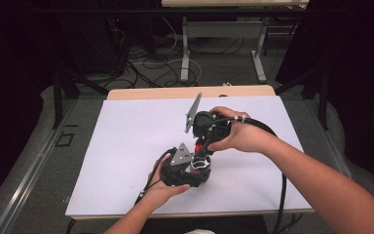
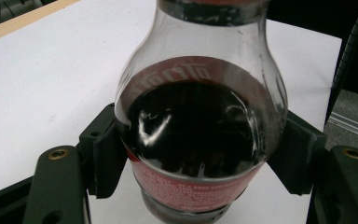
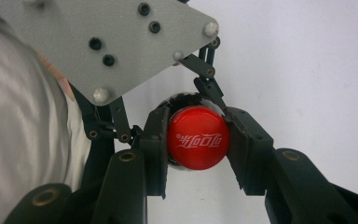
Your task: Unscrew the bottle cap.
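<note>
One clear plastic cola bottle (image 2: 200, 135) with dark drink inside and a red label band, standing on the white table sheet (image 1: 126, 141) toward its near middle. One red screw cap (image 3: 198, 136) with white lettering on top of it. Two black two-jaw grippers, one per hand.

Left gripper (image 2: 200, 158): jaws clamped on the bottle's body, ribbed pads pressed on both sides at the upper edge of the red label. In the high view this gripper (image 1: 187, 170) sits low, near the front edge of the sheet, held from below by the left hand (image 1: 163, 187).

Right gripper (image 3: 198, 144): comes at the bottle from above, jaws closed on the red cap, one pad on each side, touching. In the high view the right hand (image 1: 241, 134) holds it just behind and above the left one; the bottle itself is mostly hidden there, probably the bit of red between the two tools.

Around: two grey three-cornered plates, one on each gripper, the left one's (image 3: 116, 42) crowding the right gripper view beside a pale sleeve (image 3: 23, 121). Black cable (image 1: 282, 195) trails off the right gripper over the table's front edge. Beyond the table, a tangle of floor cables (image 1: 146, 63) and one grey desk frame (image 1: 221, 46).
</note>
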The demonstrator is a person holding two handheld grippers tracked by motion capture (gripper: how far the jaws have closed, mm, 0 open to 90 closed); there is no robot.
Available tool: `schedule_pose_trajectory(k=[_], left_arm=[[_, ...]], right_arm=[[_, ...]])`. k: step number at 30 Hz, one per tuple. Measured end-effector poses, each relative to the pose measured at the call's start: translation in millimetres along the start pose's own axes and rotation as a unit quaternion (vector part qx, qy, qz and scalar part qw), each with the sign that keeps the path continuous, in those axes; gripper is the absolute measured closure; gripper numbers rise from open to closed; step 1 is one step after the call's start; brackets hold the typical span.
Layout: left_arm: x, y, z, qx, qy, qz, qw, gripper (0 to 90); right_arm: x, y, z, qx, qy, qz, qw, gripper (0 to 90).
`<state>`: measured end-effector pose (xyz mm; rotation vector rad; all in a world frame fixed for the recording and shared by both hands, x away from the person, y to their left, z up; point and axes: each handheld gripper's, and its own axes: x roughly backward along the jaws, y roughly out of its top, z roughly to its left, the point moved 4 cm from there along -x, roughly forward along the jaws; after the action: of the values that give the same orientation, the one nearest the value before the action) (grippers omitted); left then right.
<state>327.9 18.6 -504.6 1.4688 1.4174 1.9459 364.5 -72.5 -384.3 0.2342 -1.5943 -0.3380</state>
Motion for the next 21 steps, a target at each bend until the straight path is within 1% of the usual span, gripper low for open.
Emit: schedule_pose_trajectory(k=[1,3,4,5,6,8,9,10,11,12,13,14,15,16,17,18,19,20,21], left_arm=[[0.1,0.0,-0.1,-0.001,-0.002,0.001,1.0,30.2],[-0.2,-0.2,-0.4,-0.004,-0.002,0.002,1.0,30.2],[-0.5,-0.4,-0.7,0.001,-0.001,0.001,1.0,30.2],[-1.3,-0.3,0.3,-0.002,0.002,-0.002,1.0,30.2],[-1.5,-0.8,0.2,0.002,0.003,0.0,1.0,30.2],[-0.1,-0.9,2.3,0.003,0.001,0.004,1.0,30.2],[0.0,-1.0,3.0,0.004,0.005,0.002,1.0,30.2],[0.0,-1.0,3.5,0.006,0.008,-0.001,1.0,30.2],[0.2,-0.9,4.3,0.007,0.011,-0.003,0.9999,30.2],[1.1,-0.9,4.6,0.008,0.008,0.001,0.9999,30.2],[1.0,-0.8,4.8,0.01,0.008,-0.002,0.9999,30.2],[1.0,-0.7,4.9,0.01,0.009,-0.001,0.9999,30.2],[1.0,-0.7,5.1,0.01,0.011,-0.001,0.9999,30.2],[1.2,-0.6,4.9,0.01,0.011,0.001,0.9999,30.2],[1.2,-0.5,4.6,0.011,0.009,0.001,0.9999,30.2],[1.0,-0.4,4.6,0.009,0.009,0.001,0.9999,30.2],[1.0,-0.4,4.3,0.011,0.008,0.001,0.9999,30.2],[1.0,-0.4,4.2,0.01,0.008,0.001,0.9999,30.2],[1.0,-0.4,4.1,0.01,0.008,0.001,0.9999,30.2]], right_arm=[[0.0,0.1,0.3,0.004,0.001,0.001,1.0,61.4],[-0.2,0.1,1.2,0.025,0.003,0.004,0.9997,61.3],[-0.3,0.0,0.6,0.024,0.006,0.006,0.9997,61.3],[-1.0,-0.4,0.0,0.014,0.006,0.006,0.9999,60.9],[-1.7,-0.4,-0.5,0.005,0.004,0.005,1.0,59.8],[-2.1,-0.1,0.2,-0.023,-0.002,-0.007,0.9997,45.5],[-1.2,-0.5,1.0,-0.035,-0.008,-0.007,0.9993,44.1],[-0.1,-0.6,1.4,-0.043,-0.015,-0.012,0.9989,44.1],[1.2,-1.1,2.5,-0.06,-0.017,-0.016,0.9979,43.8],[2.0,-1.7,3.3,-0.084,-0.016,-0.022,0.9961,43.4],[2.7,-2.7,3.4,-0.103,-0.023,-0.023,0.9942,44.6],[2.3,-2.8,5.2,-0.125,-0.025,-0.027,0.9915,47.0],[2.0,-3.7,5.7,-0.142,-0.025,-0.026,0.9892,48.1],[1.3,-3.9,5.6,-0.153,-0.034,-0.027,0.9873,49.1],[0.5,-3.8,6.6,-0.162,-0.037,-0.028,0.9857,51.7],[-0.3,-2.7,7.7,-0.167,-0.039,-0.033,0.9847,52.1],[-0.5,-2.2,8.4,-0.173,-0.044,-0.031,0.9835,53.2],[-0.9,-1.5,8.4,-0.165,-0.053,-0.031,0.9843,54.2],[-1.9,-0.7,9.7,-0.169,-0.054,-0.029,0.9837,55.6]])
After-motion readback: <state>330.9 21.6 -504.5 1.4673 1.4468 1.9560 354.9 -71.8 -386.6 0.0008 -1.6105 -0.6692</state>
